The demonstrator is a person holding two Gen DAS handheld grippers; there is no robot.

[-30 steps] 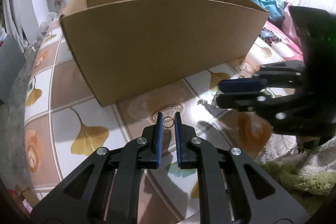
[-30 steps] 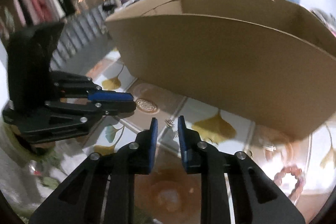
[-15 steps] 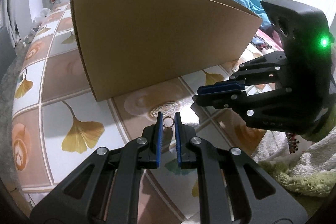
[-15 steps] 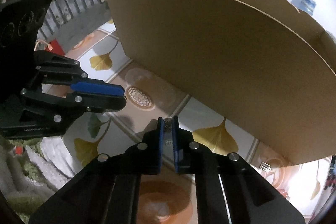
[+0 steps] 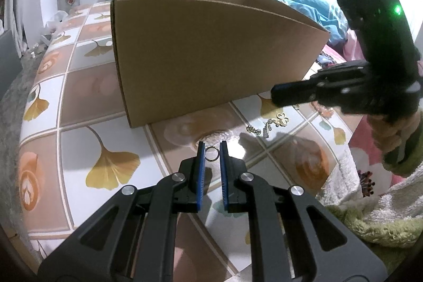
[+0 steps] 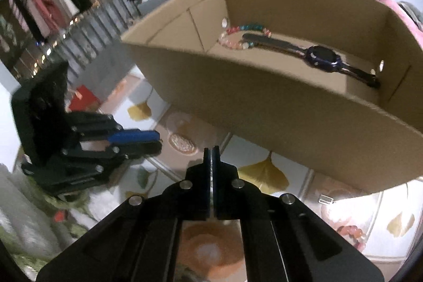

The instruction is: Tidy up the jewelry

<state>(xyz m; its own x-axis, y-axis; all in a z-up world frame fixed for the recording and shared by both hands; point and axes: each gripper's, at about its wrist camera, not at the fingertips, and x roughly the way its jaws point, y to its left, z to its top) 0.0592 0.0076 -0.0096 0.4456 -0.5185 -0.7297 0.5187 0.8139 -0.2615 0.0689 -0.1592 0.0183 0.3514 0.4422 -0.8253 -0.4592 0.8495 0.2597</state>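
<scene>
Left claw (image 5: pixel 210 153) pinches small ring (image 5: pixel 212 153) above table (image 5: pixel 79 102). Right claw (image 6: pixel 211 152) fully closed; held item indiscernible. Cardboard box (image 6: pixel 264 97) holds watch (image 6: pixel 322 58), bead bracelet (image 6: pixel 238 37).

I see a small gold ring (image 5: pixel 212 153) standing upright at my left wrist view's six o'clock, over the tabletop. Gold chain pieces (image 5: pixel 268 124) lie loose at four o'clock. In the open cardboard box (image 6: pixel 264 102), at my right view's twelve, a beaded bracelet (image 6: pixel 239 37) lies flat touching a dark blue watch (image 6: pixel 321 57).
</scene>
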